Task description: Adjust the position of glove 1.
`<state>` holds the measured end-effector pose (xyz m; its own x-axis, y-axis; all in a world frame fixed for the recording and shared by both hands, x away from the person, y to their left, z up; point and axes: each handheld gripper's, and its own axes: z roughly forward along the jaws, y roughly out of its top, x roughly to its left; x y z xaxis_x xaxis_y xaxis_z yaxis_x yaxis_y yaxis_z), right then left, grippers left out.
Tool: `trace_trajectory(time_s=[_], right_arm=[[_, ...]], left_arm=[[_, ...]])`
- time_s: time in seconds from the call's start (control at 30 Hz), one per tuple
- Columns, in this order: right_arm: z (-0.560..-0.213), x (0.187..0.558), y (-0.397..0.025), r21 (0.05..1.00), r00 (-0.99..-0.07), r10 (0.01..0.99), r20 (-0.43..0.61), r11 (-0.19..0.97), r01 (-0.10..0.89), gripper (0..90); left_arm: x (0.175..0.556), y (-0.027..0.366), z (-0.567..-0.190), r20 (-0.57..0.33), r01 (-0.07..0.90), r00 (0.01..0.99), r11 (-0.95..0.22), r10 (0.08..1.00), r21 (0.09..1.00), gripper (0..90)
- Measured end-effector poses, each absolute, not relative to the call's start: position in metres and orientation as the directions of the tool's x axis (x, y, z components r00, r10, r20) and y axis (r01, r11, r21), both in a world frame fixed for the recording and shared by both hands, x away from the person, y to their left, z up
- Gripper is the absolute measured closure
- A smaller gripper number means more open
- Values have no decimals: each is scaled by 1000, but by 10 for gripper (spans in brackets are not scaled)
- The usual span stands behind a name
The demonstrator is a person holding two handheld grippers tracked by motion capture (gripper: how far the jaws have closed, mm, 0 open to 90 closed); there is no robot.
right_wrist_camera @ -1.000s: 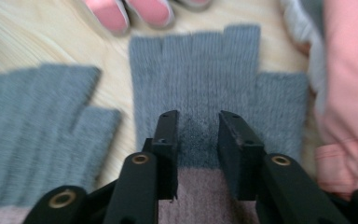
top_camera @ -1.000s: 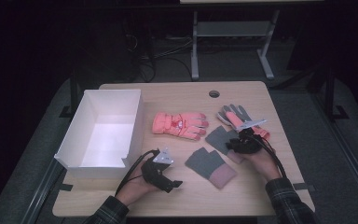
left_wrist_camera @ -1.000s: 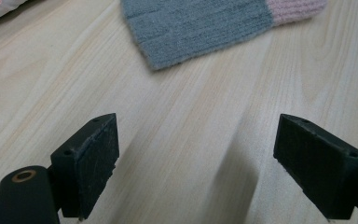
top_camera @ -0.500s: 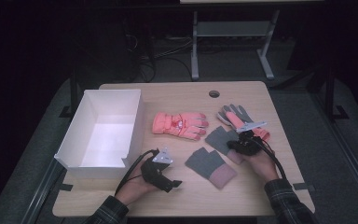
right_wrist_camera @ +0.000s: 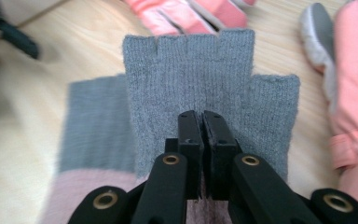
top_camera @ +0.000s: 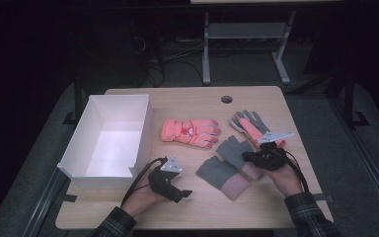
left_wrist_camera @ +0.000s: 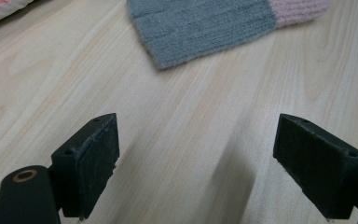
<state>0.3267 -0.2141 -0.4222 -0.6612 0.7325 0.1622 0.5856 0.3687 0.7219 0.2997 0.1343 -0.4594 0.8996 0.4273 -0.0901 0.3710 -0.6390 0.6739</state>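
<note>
- The room is dark around a light wooden tabletop point(top_camera: 187, 207); a grey floor and a metal frame stand behind it, at the far side.
- A white box point(top_camera: 109, 136) sits on the left part of the tabletop, open at the top.
- An orange-pink ski glove point(top_camera: 190, 131) lies near the middle, just right of the box; a second glove of the same colour, with a grey palm point(top_camera: 249, 124), lies at the far right.
- Two grey knitted fingerless gloves with pink cuffs lie between them, toward the near side; the nearer one point(top_camera: 222, 175) lies flat on the wood, and the farther one point(top_camera: 234, 150) partly overlaps it.
- The right gripper point(right_wrist_camera: 202, 126) rests on the farther grey glove; its jaws are pressed together with almost no gap, and they seem to pinch the knit fabric between them, near the cuff.
- The left gripper point(top_camera: 175, 190) is at the near side, left of the nearer grey glove; its jaws stand wide apart over bare wood and hold nothing; the grey glove's edge point(left_wrist_camera: 200, 28) lies apart from them, farther ahead.
</note>
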Motion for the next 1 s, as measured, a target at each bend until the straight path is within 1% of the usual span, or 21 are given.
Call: trace_trajectory(time_s=[0.17, 0.3, 0.43, 0.67, 0.83, 0.93, 0.97, 1.0], right_arm=[[-417, 312, -199, 718, -683, 710, 169, 387, 579, 870], [-416, 309, -188, 719, -696, 696, 178, 390, 575, 870], [-418, 303, -178, 704, -691, 694, 203, 387, 596, 870], [-422, 301, -162, 688, -699, 686, 202, 409, 600, 869], [-429, 302, -156, 658, -695, 689, 205, 428, 619, 868], [-434, 303, -153, 644, -703, 682, 202, 449, 620, 841], [-435, 303, -151, 639, -702, 683, 201, 452, 622, 817], [-437, 303, -150, 639, -700, 687, 197, 451, 623, 774]], left_arm=[[299, 134, -458, -96, 373, 899, -636, 426, 675, 138], [299, 134, -458, -94, 370, 900, -633, 425, 680, 138], [298, 133, -458, -100, 374, 900, -635, 424, 676, 138], [298, 133, -458, -99, 372, 902, -639, 420, 674, 138], [298, 132, -459, -102, 372, 904, -645, 416, 667, 139], [298, 132, -459, -102, 372, 904, -646, 416, 667, 139], [298, 132, -459, -103, 372, 904, -646, 415, 667, 138], [298, 132, -459, -103, 371, 905, -646, 413, 667, 138]])
